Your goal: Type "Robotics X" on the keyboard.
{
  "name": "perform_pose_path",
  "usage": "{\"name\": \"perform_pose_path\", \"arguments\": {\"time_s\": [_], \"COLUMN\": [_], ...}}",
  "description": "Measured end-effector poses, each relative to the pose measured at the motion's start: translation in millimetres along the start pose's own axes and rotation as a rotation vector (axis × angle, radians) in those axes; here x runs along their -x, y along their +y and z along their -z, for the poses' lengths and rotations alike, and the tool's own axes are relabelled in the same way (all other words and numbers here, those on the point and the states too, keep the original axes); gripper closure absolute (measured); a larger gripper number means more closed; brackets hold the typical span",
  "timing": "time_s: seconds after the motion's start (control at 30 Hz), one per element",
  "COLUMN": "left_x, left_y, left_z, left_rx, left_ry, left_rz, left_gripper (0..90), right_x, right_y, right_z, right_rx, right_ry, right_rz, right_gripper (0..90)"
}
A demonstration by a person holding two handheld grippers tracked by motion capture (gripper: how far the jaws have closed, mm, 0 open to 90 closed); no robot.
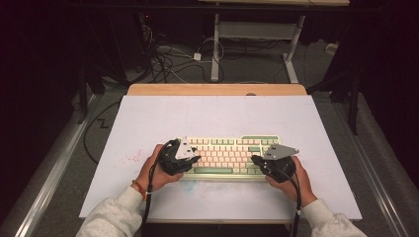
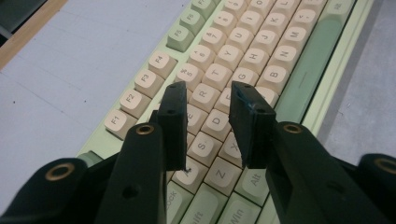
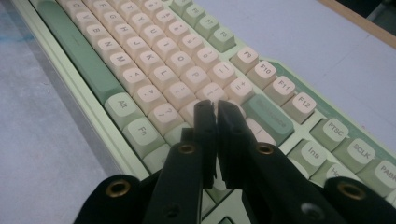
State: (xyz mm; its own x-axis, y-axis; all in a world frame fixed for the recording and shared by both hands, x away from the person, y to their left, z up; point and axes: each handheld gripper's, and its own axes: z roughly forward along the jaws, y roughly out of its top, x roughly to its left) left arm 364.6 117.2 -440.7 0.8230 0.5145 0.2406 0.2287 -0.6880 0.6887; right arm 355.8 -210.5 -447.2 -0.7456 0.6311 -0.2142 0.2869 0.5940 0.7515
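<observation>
The left gripper [image 1: 193, 159] is held in the left hand [image 1: 154, 170], its jaws parted with nothing between them. The right gripper [image 1: 254, 159] is held in the right hand [image 1: 292, 180], its jaws nearly closed and empty. Both are pointed inward, forearms entering from the near edge.

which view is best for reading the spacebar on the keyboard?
The left gripper view: the long green spacebar runs clear along the keyboard edge, past the open left claw. The right gripper view shows it at an angle too. The high view shows a small strip between both claws.
</observation>
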Motion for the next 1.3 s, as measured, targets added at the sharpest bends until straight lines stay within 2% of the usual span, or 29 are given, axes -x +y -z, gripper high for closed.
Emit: {"name": "perform_pose_path", "arguments": {"time_s": [0.13, 0.23, 0.3, 0.37, 0.57, 0.77, 0.83, 0.9, 1.0, 1.2, 1.3], "left_x": [0.3, 0.6, 0.9, 1.4, 2.4, 2.6, 4.2, 5.1, 7.0, 7.3, 6.4], "left_y": [-0.1, 0.0, -0.1, -0.9, -1.9, -2.4, -2.4, -2.4, -2.4, -3.1, -2.9], "left_z": [0.4, 1.6, 1.2, 1.0, -0.7, -2.7, -3.2, -3.4, -3.0, -3.5, -5.3], "left_rx": [0.014, 0.036, 0.034, 0.041, 0.053, 0.049, 0.057, 0.065, 0.074, 0.086, 0.076], "left_ry": [0.014, 0.024, 0.033, 0.032, 0.044, 0.051, 0.065, 0.057, 0.066, 0.066, 0.066], "left_rz": [0.009, 0.017, 0.02, 0.019, 0.032, 0.042, 0.042, 0.04, 0.032, 0.04, 0.041], "left_gripper": [56.5, 50.3, 46.7, 43.2, 27.5, 19.0, 17.8, 17.4, 18.4, 18.0, 17.3], "right_x": [-1.6, -2.7, -3.1, -3.1, -2.6, -4.8, -5.7, -5.7, -6.9, -8.4, -9.2], "right_y": [2.5, 4.1, 5.0, 5.4, 5.6, 5.7, 5.9, 5.9, 6.3, 7.4, 8.7], "right_z": [2.0, 3.5, 3.8, 3.7, 2.0, -1.4, -2.7, -3.2, -4.5, -5.9, -6.9], "right_rx": [0.021, 0.037, 0.043, 0.044, 0.054, 0.057, 0.05, 0.061, 0.063, 0.068, 0.067], "right_ry": [-0.014, -0.015, -0.029, -0.024, -0.052, -0.093, -0.106, -0.104, -0.127, -0.126, -0.128], "right_rz": [0.005, 0.008, 0.006, 0.002, -0.013, -0.012, -0.016, -0.026, -0.03, -0.018, -0.011], "right_gripper": [82.5, 76.7, 71.7, 65.0, 46.8, 28.0, 26.6, 22.1, 19.5, 20.9, 21.0]}}
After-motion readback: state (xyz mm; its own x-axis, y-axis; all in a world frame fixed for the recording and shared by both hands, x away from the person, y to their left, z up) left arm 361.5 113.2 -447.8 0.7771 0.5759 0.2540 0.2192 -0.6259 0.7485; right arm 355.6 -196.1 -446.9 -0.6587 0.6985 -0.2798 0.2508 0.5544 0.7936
